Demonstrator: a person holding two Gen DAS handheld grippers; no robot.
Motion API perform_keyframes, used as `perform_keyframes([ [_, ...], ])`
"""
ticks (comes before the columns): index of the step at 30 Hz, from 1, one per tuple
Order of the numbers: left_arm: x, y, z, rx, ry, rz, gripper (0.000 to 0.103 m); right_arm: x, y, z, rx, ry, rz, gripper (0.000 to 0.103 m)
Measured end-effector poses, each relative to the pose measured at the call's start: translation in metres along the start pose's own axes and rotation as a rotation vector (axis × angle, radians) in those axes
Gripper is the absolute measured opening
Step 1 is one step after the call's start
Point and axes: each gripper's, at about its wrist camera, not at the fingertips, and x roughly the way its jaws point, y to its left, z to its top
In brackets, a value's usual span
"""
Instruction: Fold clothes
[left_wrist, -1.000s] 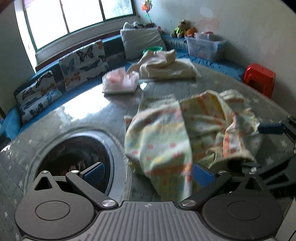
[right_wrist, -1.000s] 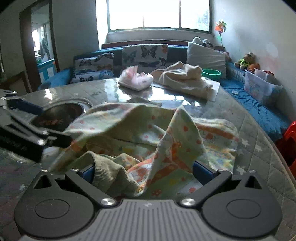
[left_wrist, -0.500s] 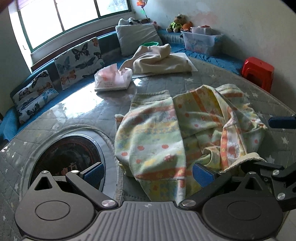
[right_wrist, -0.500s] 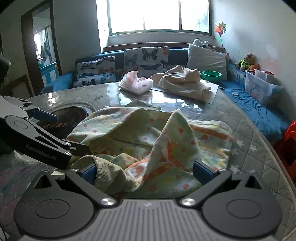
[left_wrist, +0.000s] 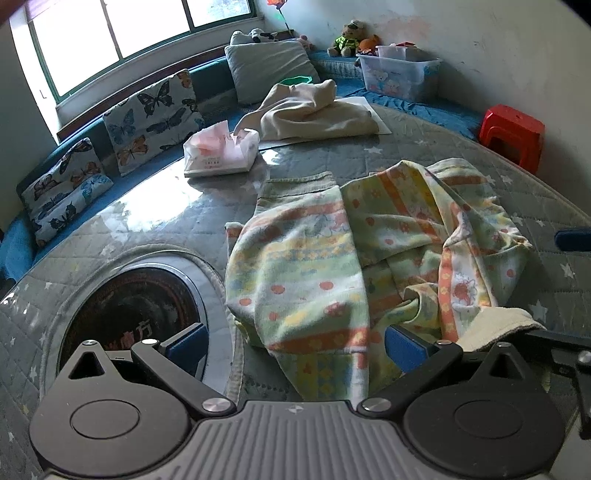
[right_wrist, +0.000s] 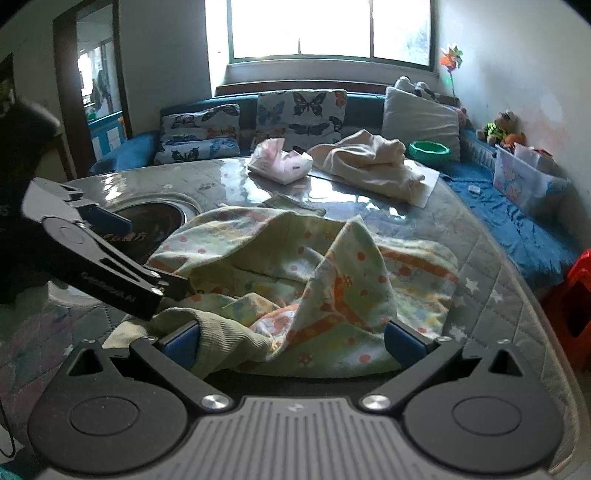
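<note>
A crumpled children's garment (left_wrist: 332, 266) in pale green with orange stripes and dots lies on the grey quilted table (left_wrist: 424, 147). My left gripper (left_wrist: 295, 343) is open, with a corner of the garment lying between its blue pads. My right gripper (right_wrist: 291, 339) is open too, and the garment (right_wrist: 306, 269) with its ribbed beige cuff (right_wrist: 221, 336) bunches between its pads. The left gripper's fingers (right_wrist: 96, 258) show at the left of the right wrist view, close to the cuff.
A round dark glass inset (left_wrist: 129, 306) sits in the table at the left. A pink tissue pack (left_wrist: 221, 151) and a cream cloth (left_wrist: 314, 110) lie at the far side. A red stool (left_wrist: 513, 129) stands off the right edge. Cushions line the blue bench (right_wrist: 303, 110).
The left gripper has pulled back and risen, so the garment sits lower and flatter in its view. The right gripper stays by the cuff with the garment slumped lower.
</note>
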Motion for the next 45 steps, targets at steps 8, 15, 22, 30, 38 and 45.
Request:
perform_keyframes([
  [8,0.001,0.001,0.011,0.005,-0.012,-0.003,0.103,-0.010,0.004,0.019,-0.061,-0.020,0.038,0.103],
  [15,0.009,0.007,0.026,-0.010,-0.027,-0.022,0.103,0.004,-0.004,0.038,-0.082,-0.029,0.035,0.103],
  [22,0.032,0.010,0.043,-0.028,-0.021,-0.020,0.103,0.046,-0.029,0.052,-0.029,-0.012,-0.018,0.103],
  [30,0.063,0.023,0.053,-0.088,0.003,-0.025,0.083,0.100,-0.052,0.065,0.040,0.031,-0.079,0.093],
  [38,0.071,0.036,0.046,-0.118,0.025,-0.058,0.028,0.147,-0.065,0.065,0.105,0.114,-0.068,0.059],
  [45,0.057,0.047,0.037,-0.158,0.006,-0.076,0.017,0.125,-0.068,0.055,0.140,0.075,-0.005,0.020],
])
